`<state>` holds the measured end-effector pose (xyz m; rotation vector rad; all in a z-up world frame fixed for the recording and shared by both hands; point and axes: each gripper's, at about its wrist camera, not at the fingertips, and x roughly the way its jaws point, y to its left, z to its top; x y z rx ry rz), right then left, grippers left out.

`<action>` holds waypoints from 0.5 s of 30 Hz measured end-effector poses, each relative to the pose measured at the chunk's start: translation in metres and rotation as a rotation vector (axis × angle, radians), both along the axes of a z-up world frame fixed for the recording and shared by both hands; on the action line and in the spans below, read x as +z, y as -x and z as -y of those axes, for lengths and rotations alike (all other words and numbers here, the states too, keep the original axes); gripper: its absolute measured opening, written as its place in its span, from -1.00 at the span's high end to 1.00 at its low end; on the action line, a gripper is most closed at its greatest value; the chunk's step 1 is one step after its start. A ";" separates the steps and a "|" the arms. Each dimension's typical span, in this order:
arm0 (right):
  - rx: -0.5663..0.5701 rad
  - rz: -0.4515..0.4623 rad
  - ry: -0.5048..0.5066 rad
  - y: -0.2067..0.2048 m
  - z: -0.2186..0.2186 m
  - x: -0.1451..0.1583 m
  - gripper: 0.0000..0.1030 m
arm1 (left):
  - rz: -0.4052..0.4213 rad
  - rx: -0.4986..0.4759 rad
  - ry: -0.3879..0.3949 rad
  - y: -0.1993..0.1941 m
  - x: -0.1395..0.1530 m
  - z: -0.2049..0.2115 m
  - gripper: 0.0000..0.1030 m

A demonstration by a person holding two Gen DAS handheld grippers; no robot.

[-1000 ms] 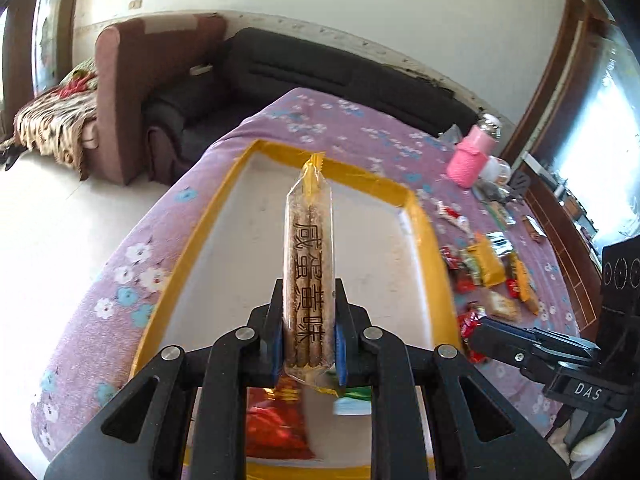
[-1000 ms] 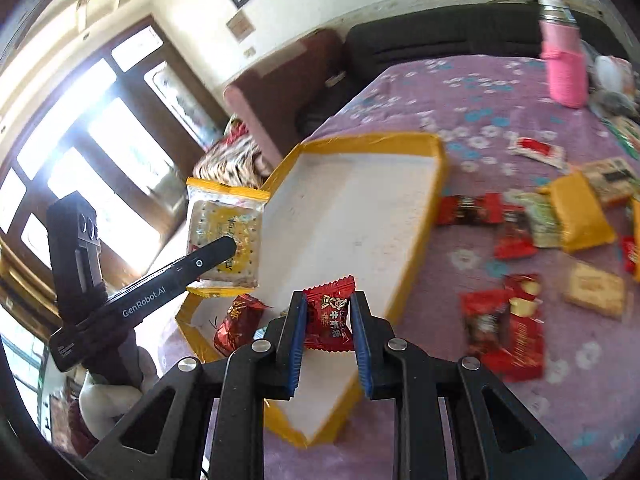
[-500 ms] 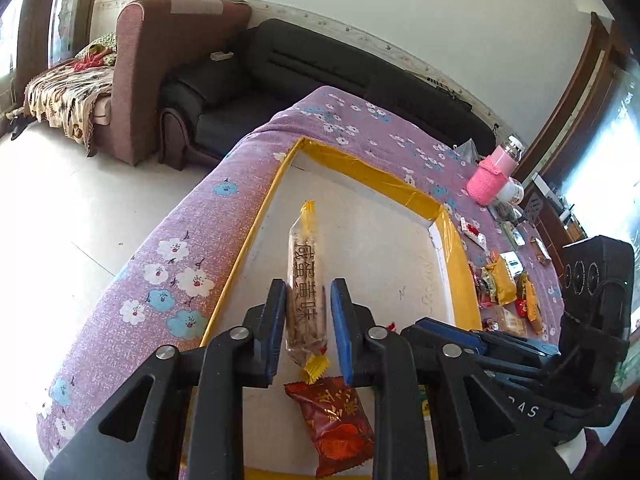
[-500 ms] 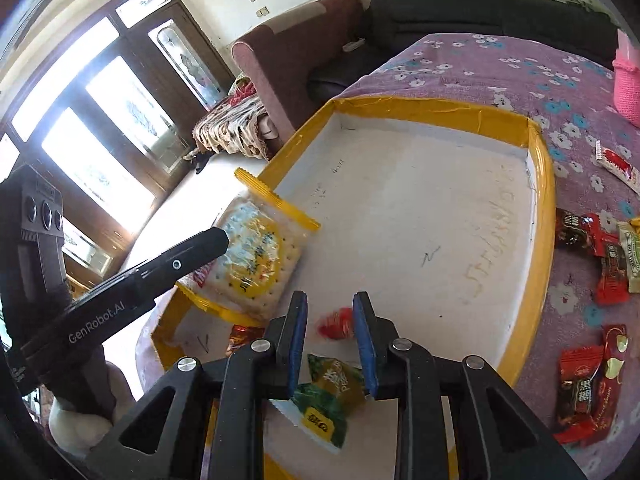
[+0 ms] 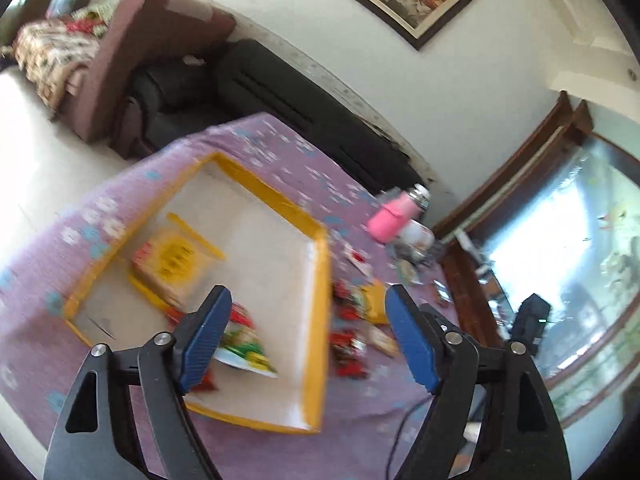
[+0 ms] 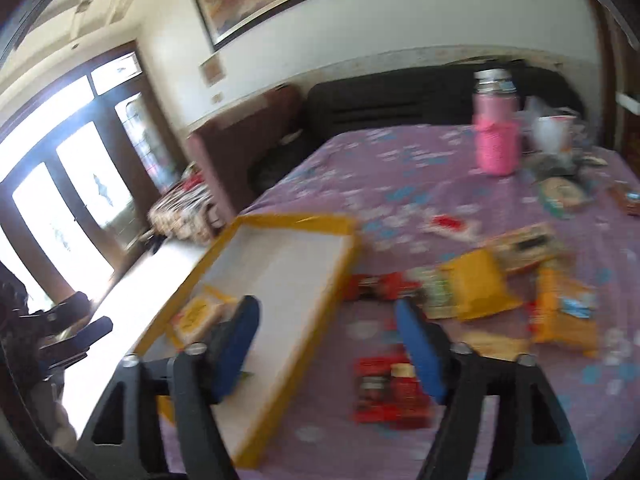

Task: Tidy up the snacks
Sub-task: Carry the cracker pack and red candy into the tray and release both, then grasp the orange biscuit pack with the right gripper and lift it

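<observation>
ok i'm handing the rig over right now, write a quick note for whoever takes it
Left gripper: jaws opening, nothing between them.
Right gripper: jaws opening, nothing between them.
Yellow-rimmed tray already holds a yellow cracker pack, a green packet and some red wrappers.
Left to do: the loose snacks on the purple cloth beside the tray.

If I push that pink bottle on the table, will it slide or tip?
The pink bottle stands upright and looks taller than wide, so a high push would likely tip it. Its sleeve looks soft, probably gripping the purple tablecloth rather than sliding. Once down, it would probably roll.
</observation>
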<state>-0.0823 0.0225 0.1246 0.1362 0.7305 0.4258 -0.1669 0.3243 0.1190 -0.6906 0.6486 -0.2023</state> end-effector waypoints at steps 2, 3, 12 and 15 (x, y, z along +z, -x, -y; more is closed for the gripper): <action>-0.079 -0.051 0.010 -0.005 0.043 -0.004 -0.51 | -0.039 -0.074 0.009 -0.006 -0.005 0.021 -0.54; -0.122 -0.092 -0.014 -0.006 0.072 -0.011 -0.51 | -0.053 -0.101 -0.007 -0.009 -0.007 0.033 -0.54; -0.323 -0.216 -0.061 -0.016 0.181 -0.059 -0.49 | -0.166 -0.231 -0.064 -0.031 -0.037 0.097 -0.54; -0.326 -0.184 -0.002 -0.037 0.178 -0.059 -0.49 | -0.172 -0.232 -0.082 -0.031 -0.038 0.099 -0.54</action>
